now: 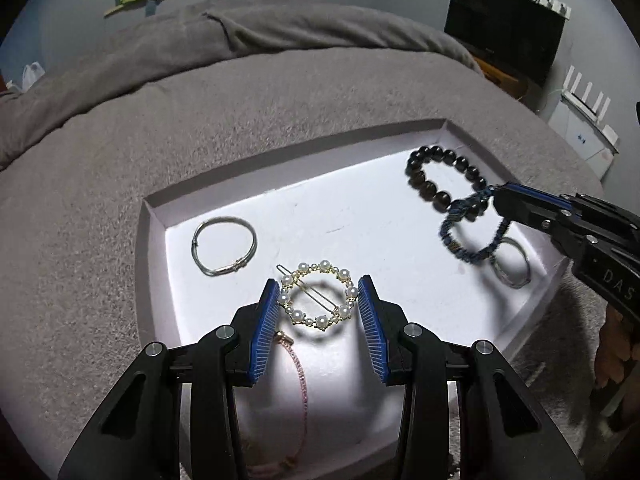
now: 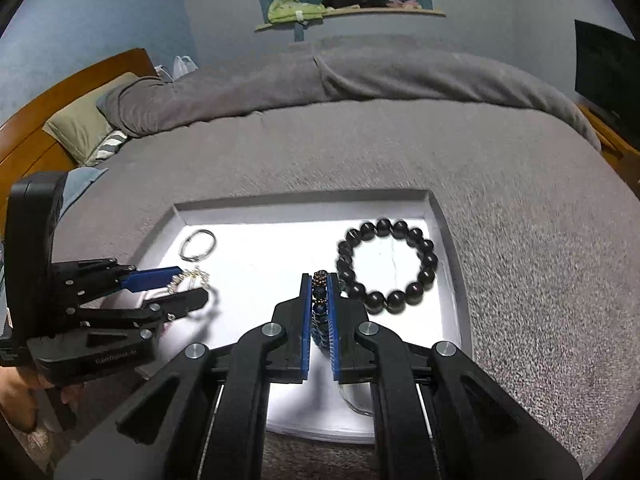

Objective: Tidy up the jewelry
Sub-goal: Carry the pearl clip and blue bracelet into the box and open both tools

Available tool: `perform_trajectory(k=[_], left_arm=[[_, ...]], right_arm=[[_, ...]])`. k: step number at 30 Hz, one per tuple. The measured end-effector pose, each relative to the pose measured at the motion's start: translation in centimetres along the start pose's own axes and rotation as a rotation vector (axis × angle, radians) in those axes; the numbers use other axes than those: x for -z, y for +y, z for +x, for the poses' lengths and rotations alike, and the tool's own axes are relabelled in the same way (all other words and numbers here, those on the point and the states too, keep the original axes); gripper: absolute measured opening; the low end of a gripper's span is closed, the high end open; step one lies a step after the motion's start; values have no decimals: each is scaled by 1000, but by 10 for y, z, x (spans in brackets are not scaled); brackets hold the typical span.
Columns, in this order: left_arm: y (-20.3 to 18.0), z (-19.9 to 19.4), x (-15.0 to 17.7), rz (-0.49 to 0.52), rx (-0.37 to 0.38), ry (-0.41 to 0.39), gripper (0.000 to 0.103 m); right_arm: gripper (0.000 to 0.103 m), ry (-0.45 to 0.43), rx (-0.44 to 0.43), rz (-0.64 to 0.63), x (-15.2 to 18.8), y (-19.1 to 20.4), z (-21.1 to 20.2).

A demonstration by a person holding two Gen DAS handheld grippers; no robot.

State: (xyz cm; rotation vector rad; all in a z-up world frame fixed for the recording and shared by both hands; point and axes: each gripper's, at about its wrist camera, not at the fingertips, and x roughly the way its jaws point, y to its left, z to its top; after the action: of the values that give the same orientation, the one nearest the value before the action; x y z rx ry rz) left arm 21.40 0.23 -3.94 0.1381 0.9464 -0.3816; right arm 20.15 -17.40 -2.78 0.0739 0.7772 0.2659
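- On the grey bed cover (image 1: pixel 280 112) lies a shallow white tray (image 1: pixel 152 216), and all the jewelry is in or over it.
- Left hand-held gripper (image 1: pixel 320 300): its blue pads press on either side of a round pearl hair clip (image 1: pixel 318 300), holding it above the tray floor, where its shadow falls just below it.
- Right hand-held gripper (image 2: pixel 320 292): clamped almost fully together on a blue braided bracelet (image 2: pixel 320 300); in the left wrist view the bracelet hangs as a loop off the fingertips, above the tray's right side.
- A dark beaded bracelet (image 2: pixel 386 266) lies flat in the far right corner of the tray, just beside the right gripper's tips.
- A thin silver bangle (image 1: pixel 224 246) lies flat at the far left of the tray, well apart from the beads.
- A silver ring-like band (image 1: pixel 510 264) lies near the right wall, under the hanging blue bracelet.
- A pink chain (image 1: pixel 300 380) lies at the near edge, partly hidden behind the left gripper's fingers; it seems to be a slim bracelet.
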Motion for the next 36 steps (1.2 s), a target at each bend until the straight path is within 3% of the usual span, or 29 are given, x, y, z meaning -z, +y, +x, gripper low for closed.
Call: perform_trajectory(k=[11, 14, 28, 31, 34, 36], left_arm=[[16, 4, 10, -25, -25, 20, 42], [18, 1, 12, -16, -71, 17, 42], [21, 2, 12, -27, -55, 22, 43], [23, 1, 11, -38, -42, 14, 46], [24, -3, 12, -52, -35, 1, 47], [24, -7, 13, -61, -32, -15, 47]], right_arm=[[7, 74, 8, 48, 11, -15, 19], [7, 78, 10, 53, 11, -16, 21], [7, 119, 4, 49, 15, -14, 26], [11, 109, 3, 46, 14, -13, 21], [30, 94, 1, 48, 14, -14, 13], [31, 83, -5, 49, 13, -13, 7]])
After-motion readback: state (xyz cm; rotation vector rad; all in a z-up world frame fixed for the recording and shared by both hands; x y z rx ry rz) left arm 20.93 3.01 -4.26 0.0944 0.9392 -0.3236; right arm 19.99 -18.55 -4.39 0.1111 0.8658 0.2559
